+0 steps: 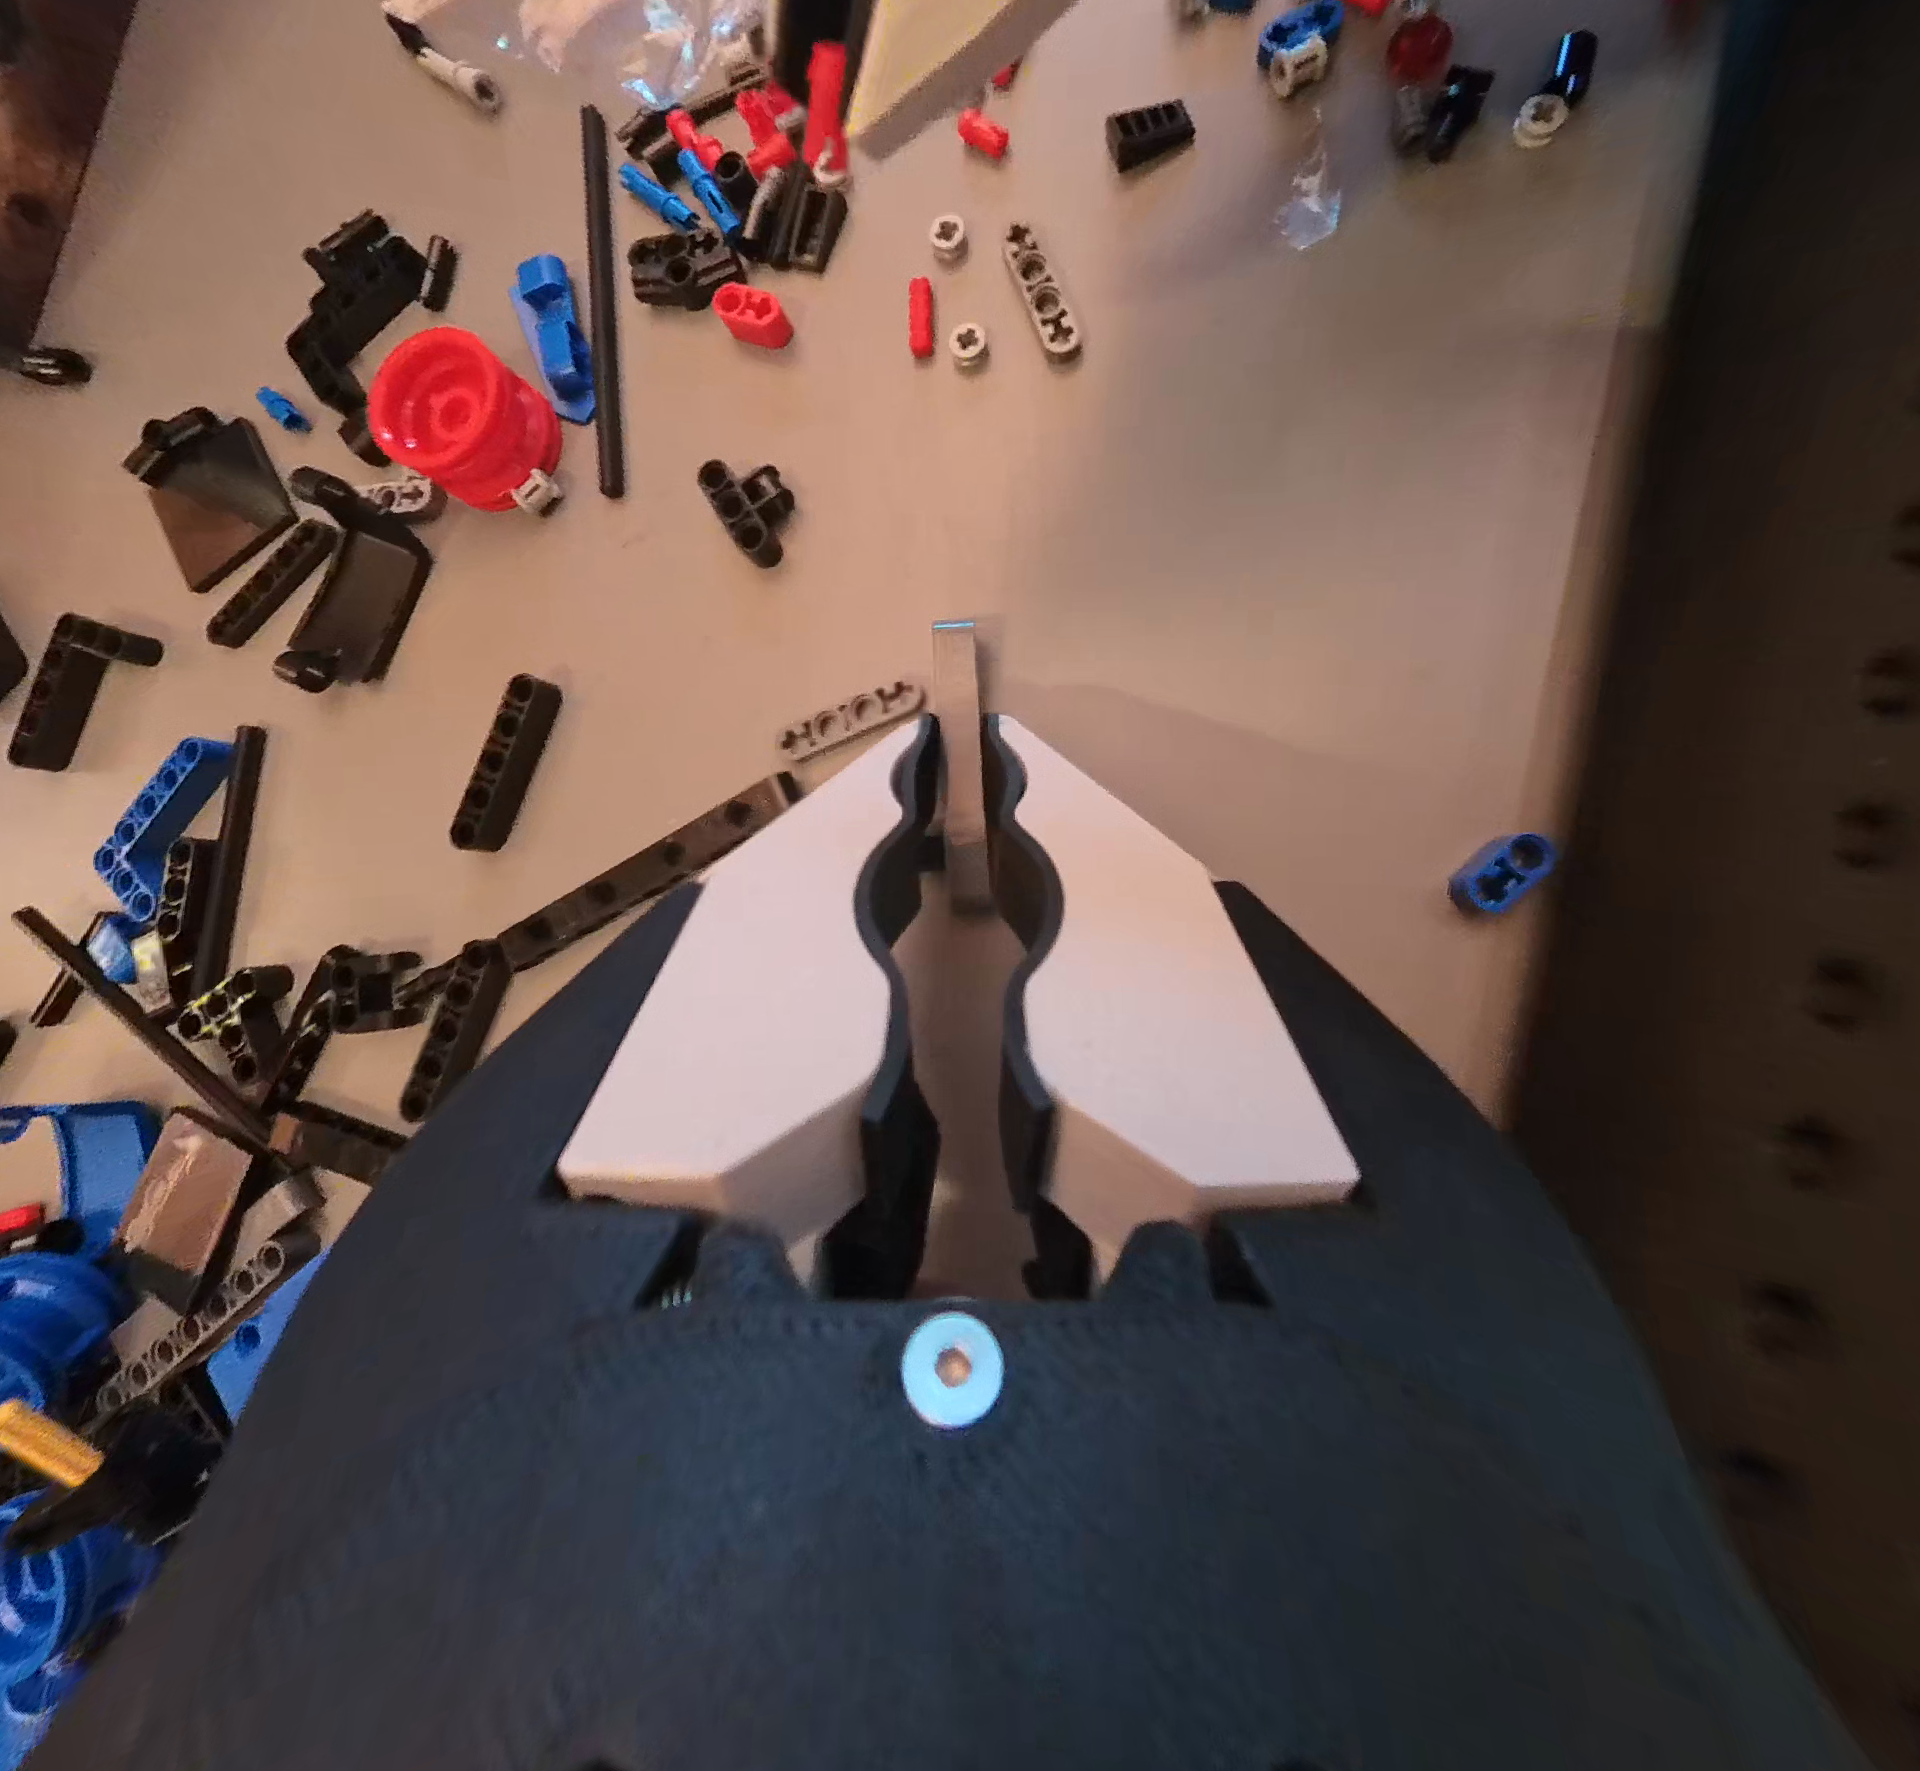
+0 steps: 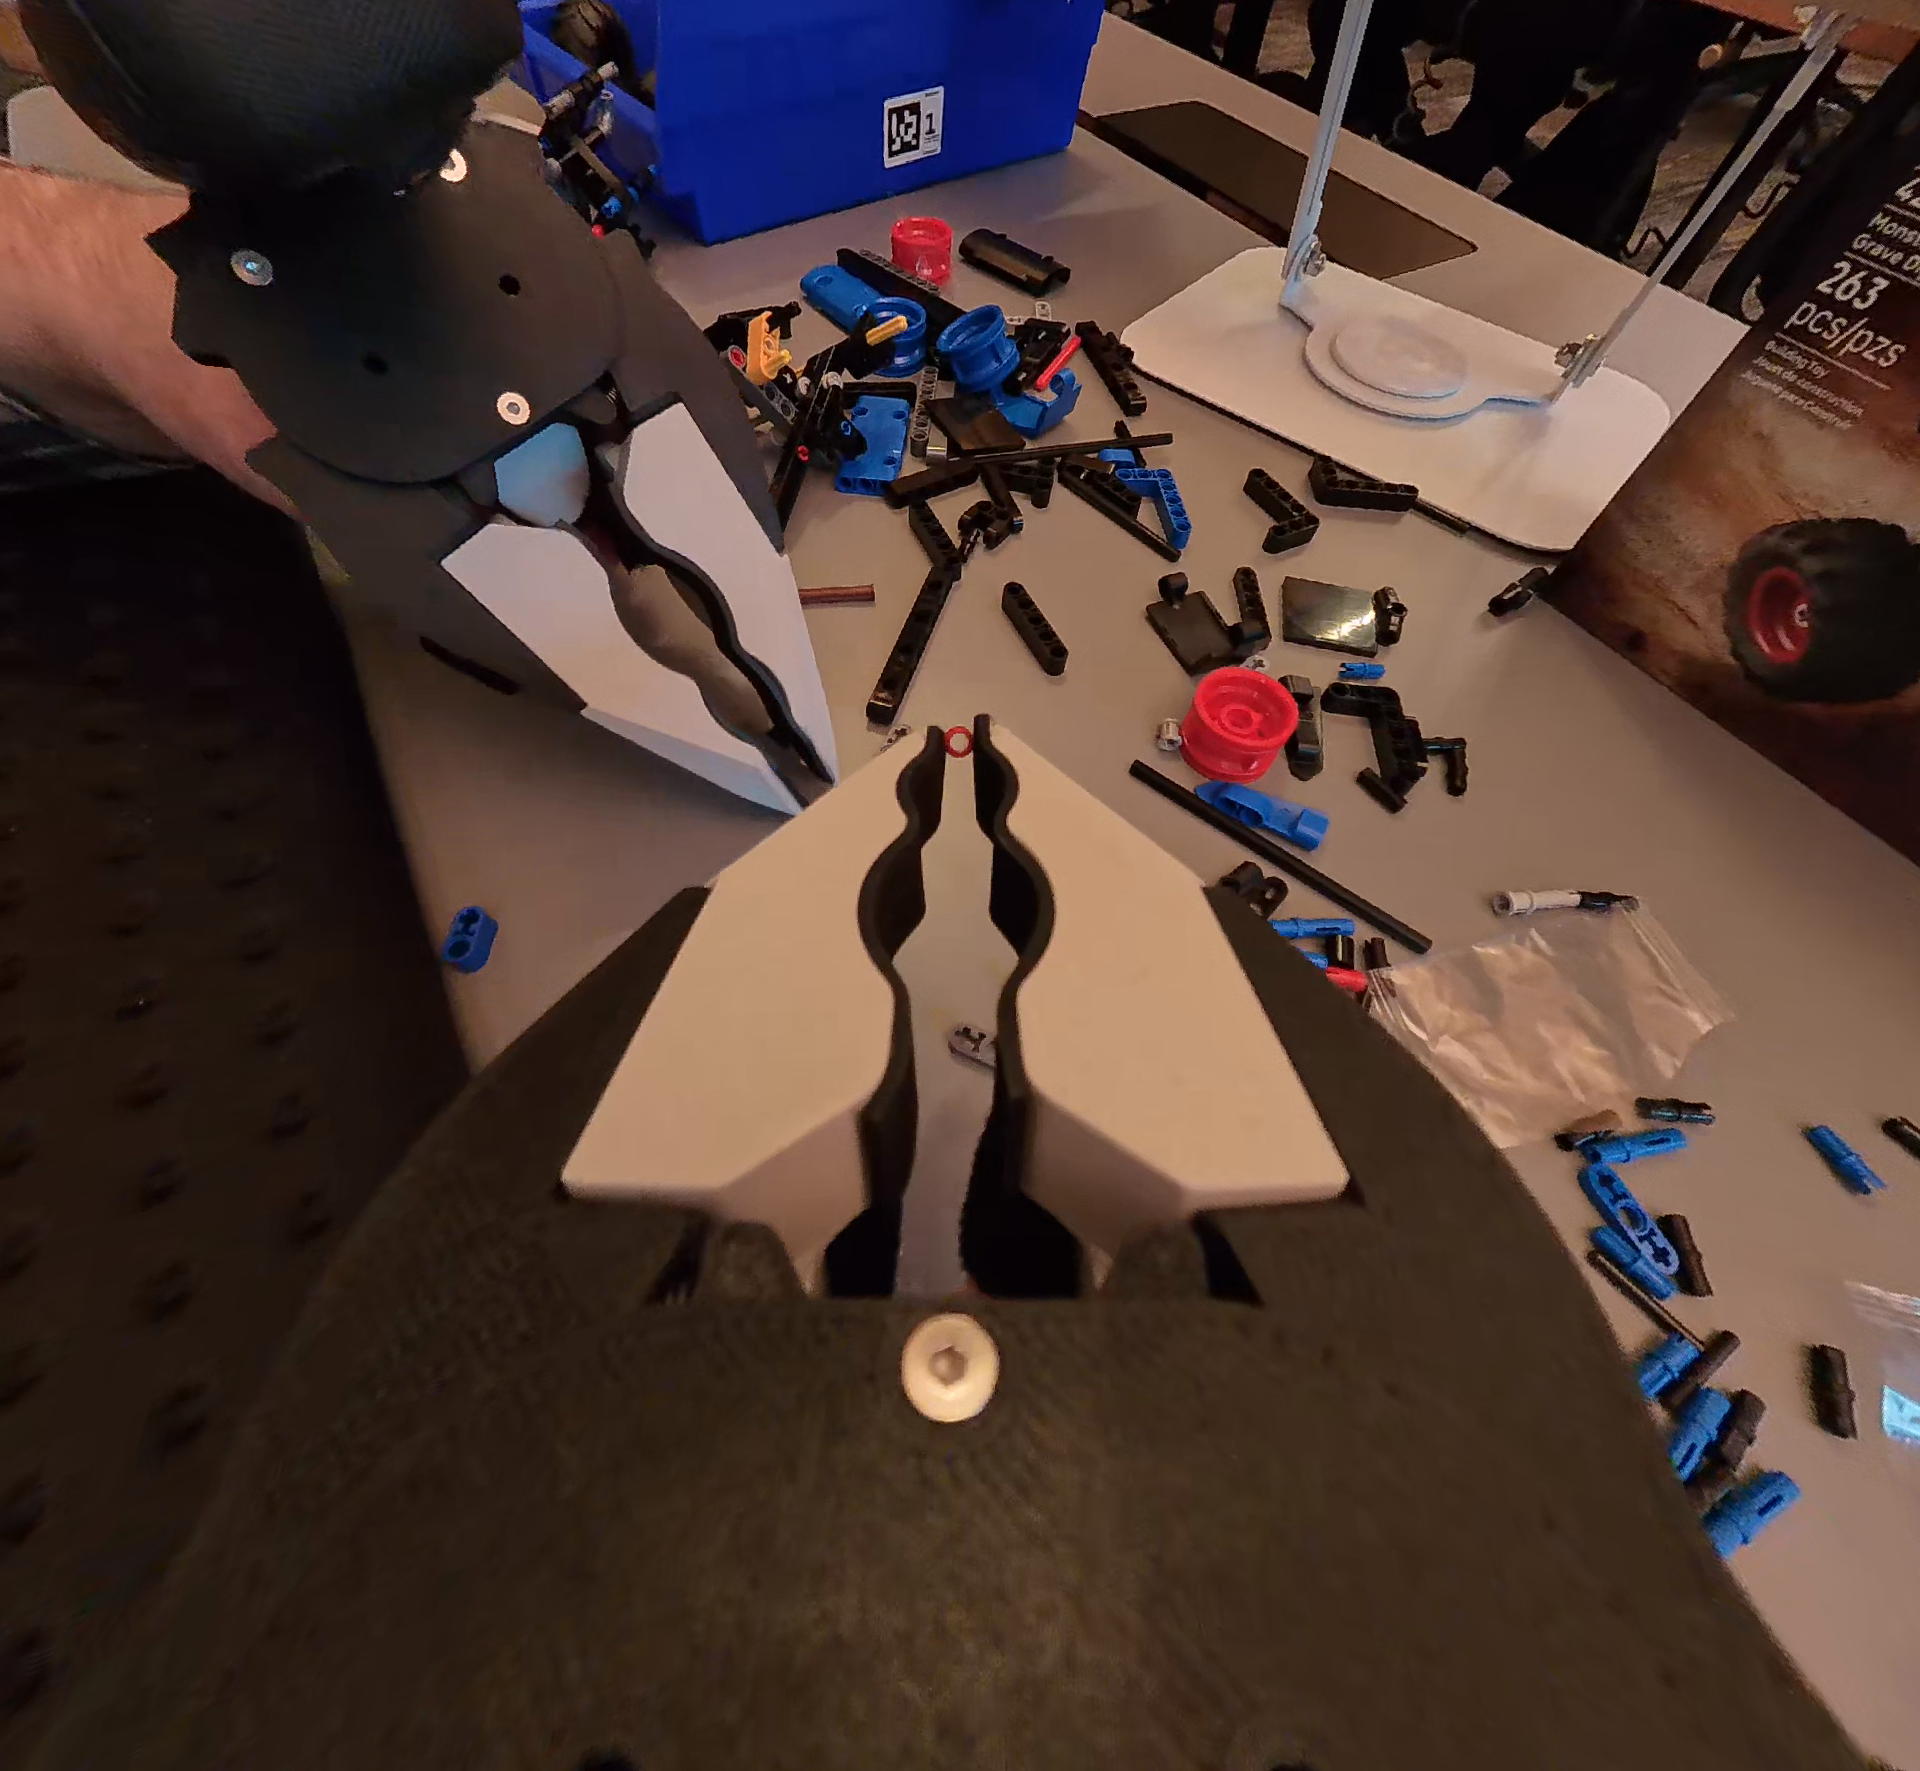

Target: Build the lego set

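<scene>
Both tools pinch parts: left tool (image 1: 958,734) a grey beam (image 1: 956,682) pointing forward, right tool (image 2: 958,741) a red ring (image 2: 958,740)

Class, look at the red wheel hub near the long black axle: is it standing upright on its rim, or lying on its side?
Lying on its side: the red wheel hub rests on its curved rim, round face sideways.

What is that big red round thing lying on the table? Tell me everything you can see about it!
It is a red wheel hub, bright glossy plastic, shaped like a short drum with raised rims and ringed grooves around a small middle hole. It lies on its side on the grey table, among scattered pieces. A small light grey piece sits against one end and black pieces crowd the other side. A blue piece and a long black rod lie close by. Neither gripper touches it.
</scene>
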`<state>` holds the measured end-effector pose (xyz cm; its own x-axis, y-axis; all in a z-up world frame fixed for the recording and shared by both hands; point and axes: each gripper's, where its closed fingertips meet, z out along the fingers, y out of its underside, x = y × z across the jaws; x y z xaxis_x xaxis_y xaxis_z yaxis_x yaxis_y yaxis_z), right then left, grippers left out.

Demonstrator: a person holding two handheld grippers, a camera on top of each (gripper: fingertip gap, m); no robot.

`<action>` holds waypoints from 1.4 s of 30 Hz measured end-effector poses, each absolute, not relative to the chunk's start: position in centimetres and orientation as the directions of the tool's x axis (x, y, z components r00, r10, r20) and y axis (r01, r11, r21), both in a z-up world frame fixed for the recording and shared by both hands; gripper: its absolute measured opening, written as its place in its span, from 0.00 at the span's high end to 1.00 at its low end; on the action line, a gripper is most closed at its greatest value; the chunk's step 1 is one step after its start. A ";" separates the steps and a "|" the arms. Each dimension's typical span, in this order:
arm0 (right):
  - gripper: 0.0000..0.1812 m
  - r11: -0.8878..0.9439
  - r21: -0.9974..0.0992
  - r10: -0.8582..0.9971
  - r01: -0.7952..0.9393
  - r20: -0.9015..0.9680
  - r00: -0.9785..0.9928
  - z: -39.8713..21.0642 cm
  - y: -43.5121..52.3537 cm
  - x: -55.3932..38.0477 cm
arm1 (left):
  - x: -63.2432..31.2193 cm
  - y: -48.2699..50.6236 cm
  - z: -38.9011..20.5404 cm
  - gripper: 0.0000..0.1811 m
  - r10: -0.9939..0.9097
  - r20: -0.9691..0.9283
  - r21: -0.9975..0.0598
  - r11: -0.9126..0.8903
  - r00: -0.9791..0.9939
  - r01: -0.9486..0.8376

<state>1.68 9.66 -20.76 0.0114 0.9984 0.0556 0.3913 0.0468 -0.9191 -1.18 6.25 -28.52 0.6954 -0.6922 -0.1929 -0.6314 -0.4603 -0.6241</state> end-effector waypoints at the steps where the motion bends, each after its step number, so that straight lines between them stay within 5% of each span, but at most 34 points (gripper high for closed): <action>1: 0.98 0.048 -0.922 0.998 0.385 0.057 0.012 -20.6 9.7 1.7 | -1.2 6.3 -28.2 0.97 -0.687 -0.187 -0.639 -0.457 0.702 -0.618; 18: 0.99 0.056 -0.950 0.997 0.308 0.070 0.035 -19.3 10.2 1.6 | -1.6 7.6 -24.4 0.97 -0.624 -0.022 -0.817 -0.439 0.781 -0.374; 26: 0.99 0.053 -0.950 0.997 0.308 0.069 0.041 -19.5 10.4 1.7 | -0.6 6.2 -26.6 0.97 -0.687 -0.004 -0.748 -0.480 0.727 -0.458; 31: 0.99 0.050 -0.950 0.997 0.307 0.068 0.049 -19.6 10.7 1.8 | -1.0 6.0 -26.0 0.83 -0.683 0.100 -0.757 -0.525 0.724 -0.390; 37: 0.99 0.049 -0.951 0.997 0.304 0.067 0.048 -19.5 10.7 1.8 | -3.3 6.7 -22.8 0.88 -0.643 0.143 -0.820 -0.503 0.752 -0.274; 42: 0.99 0.044 -0.951 0.997 0.305 0.061 0.049 -19.6 10.8 1.9 | -2.1 6.0 -23.8 0.89 -0.700 0.072 -0.788 -0.476 0.710 -0.390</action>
